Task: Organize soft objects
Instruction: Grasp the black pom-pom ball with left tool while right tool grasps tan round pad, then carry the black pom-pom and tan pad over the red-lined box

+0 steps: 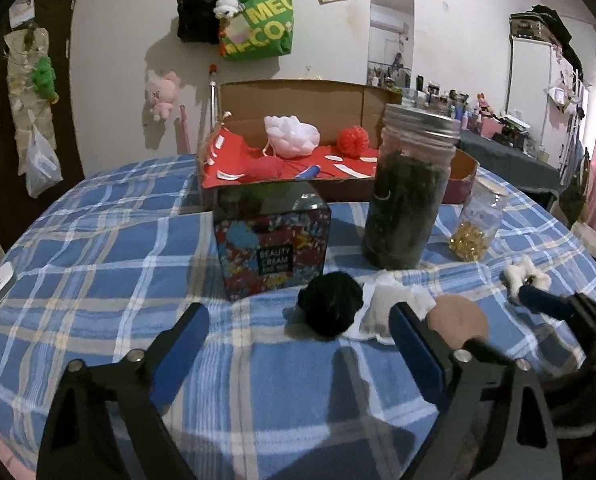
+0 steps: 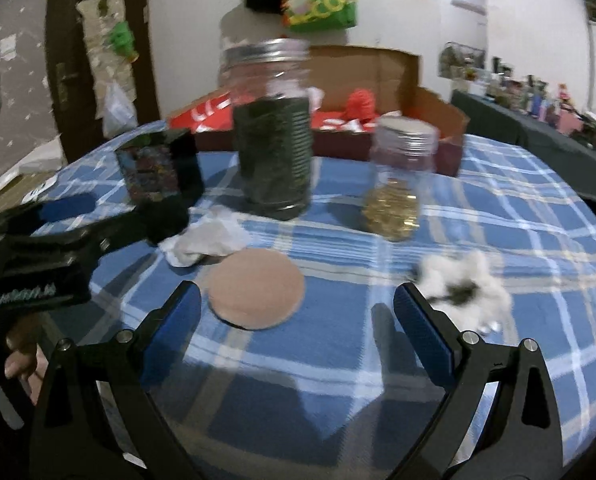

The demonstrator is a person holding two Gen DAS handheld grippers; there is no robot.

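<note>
In the left wrist view, the left gripper (image 1: 300, 332) fills the bottom of the frame, its blue-padded fingers (image 1: 181, 336) apart with nothing pressed between them. Left of centre stands a square box with a multicoloured printed face (image 1: 271, 248). Just below and right of it, a black fuzzy pompom (image 1: 332, 308) lies on the blue plaid cloth (image 1: 97, 240), touching a crumpled white fabric pouch (image 1: 382, 312); the pompom sits ahead of the gap between the fingers, so it looks like the next thing to be picked. Behind, at upper centre, an open cardboard box with a red lining (image 1: 298, 152) already holds a white fluffy ball (image 1: 291, 136) and a red yarn ball (image 1: 352, 140), which suggests it is the collecting place. To the right stand a tall dark-filled jar with a metal lid (image 1: 410, 192) and a small clear jar of golden capsules (image 1: 478, 224).

In the right wrist view, the right gripper (image 2: 298, 312) also has its fingers spread and empty. A flat round tan pad (image 2: 255, 290) lies just inside the left finger, and a white fluffy tuft with a dark centre (image 2: 464, 284) sits just beyond the right finger. This view is blurred, so which of the two it is aimed at cannot be told.
</note>
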